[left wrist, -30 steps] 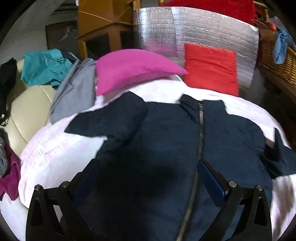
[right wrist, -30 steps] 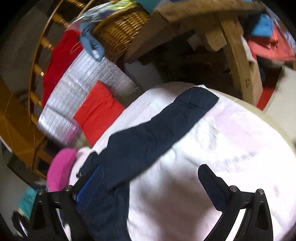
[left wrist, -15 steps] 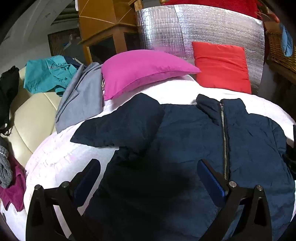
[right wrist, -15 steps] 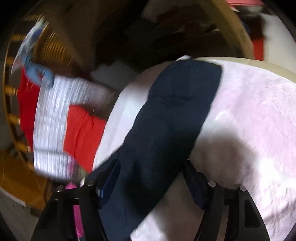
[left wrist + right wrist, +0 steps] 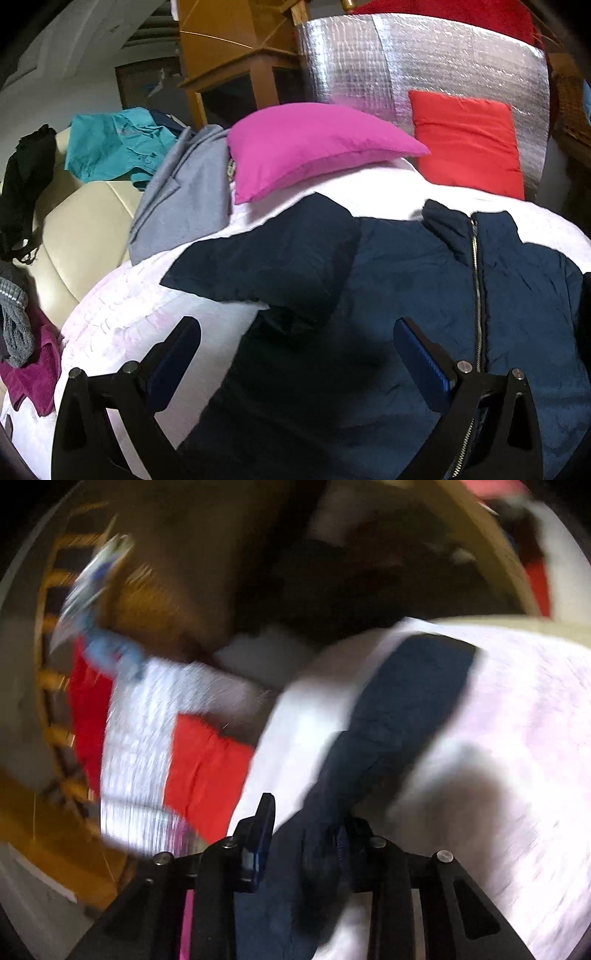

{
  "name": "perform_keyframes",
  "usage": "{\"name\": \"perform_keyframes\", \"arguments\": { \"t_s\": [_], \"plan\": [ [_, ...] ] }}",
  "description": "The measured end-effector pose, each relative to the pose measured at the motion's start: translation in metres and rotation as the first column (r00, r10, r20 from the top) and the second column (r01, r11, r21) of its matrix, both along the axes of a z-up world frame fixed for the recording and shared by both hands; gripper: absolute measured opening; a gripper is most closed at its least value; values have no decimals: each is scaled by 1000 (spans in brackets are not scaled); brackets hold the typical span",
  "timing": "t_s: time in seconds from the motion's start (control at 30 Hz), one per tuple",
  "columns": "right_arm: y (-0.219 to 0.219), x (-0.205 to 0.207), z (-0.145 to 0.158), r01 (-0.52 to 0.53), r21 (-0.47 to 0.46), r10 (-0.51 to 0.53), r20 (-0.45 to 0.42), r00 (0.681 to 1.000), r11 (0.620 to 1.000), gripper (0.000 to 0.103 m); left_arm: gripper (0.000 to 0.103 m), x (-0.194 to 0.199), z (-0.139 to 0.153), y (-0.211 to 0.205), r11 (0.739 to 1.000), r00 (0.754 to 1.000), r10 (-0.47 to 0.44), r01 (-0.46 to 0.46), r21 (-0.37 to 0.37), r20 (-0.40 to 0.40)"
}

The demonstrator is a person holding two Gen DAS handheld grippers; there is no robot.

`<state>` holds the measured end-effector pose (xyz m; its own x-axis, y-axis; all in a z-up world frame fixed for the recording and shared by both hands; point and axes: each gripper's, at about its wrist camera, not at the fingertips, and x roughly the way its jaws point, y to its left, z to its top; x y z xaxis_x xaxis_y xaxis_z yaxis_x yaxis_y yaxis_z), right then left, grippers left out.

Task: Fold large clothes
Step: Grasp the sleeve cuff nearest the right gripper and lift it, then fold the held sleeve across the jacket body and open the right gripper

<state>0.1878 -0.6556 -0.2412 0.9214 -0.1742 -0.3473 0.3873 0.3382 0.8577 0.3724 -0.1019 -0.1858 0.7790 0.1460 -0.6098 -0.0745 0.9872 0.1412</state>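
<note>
Left wrist view: the navy jacket (image 5: pixel 406 295) lies zip-up and flat on a white blanket (image 5: pixel 122 314) over a bed. A pink pillow (image 5: pixel 310 147), a red cushion (image 5: pixel 469 144) and a silver foil panel (image 5: pixel 369 62) stand behind it. The left claw (image 5: pixel 295 354) hangs released above the jacket.

Right wrist view, blurred: the right claw (image 5: pixel 306 834) is closing, the jacket's sleeve (image 5: pixel 399 716) between its jaws, the rest of the sleeve stretched across the blanket.

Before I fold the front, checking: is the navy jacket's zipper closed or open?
Closed as far as visible: the navy jacket lies spread, its zipper joined below the collar.
</note>
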Motion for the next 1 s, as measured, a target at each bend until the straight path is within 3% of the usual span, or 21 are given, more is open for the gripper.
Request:
{"name": "perform_keyframes", "arguments": {
  "t_s": [0.2,0.33,0.5,0.7,0.83,0.9,0.93,1.0],
  "plan": [
    [98,24,62,-177,-150,190,77,979,973,34,103,-2,10,21,999,999,39,-39,-17,29],
    [163,46,77,-282,-188,303,95,948,941,34,103,-5,15,38,998,997,64,-64,-14,48],
    [254,84,80,-423,-226,444,50,894,877,34,103,-3,19,72,994,994,107,-105,-41,35],
    [337,128,18,-553,-95,555,-4,832,828,34,103,-1,19,97,988,991,135,-134,-82,0],
    [364,144,-29,-599,-8,597,-68,800,801,35,103,-2,19,102,987,991,132,-131,-92,-4],
    [375,146,-53,-617,49,618,-114,778,786,40,103,-1,19,103,988,992,122,-123,-97,-7],
    [377,150,-60,-617,71,620,-138,772,784,54,103,-1,20,103,988,993,117,-117,-101,-8],
    [377,149,-63,-630,77,634,-138,761,773,56,103,-1,21,103,988,995,104,-104,-114,-7]
  ]
}}
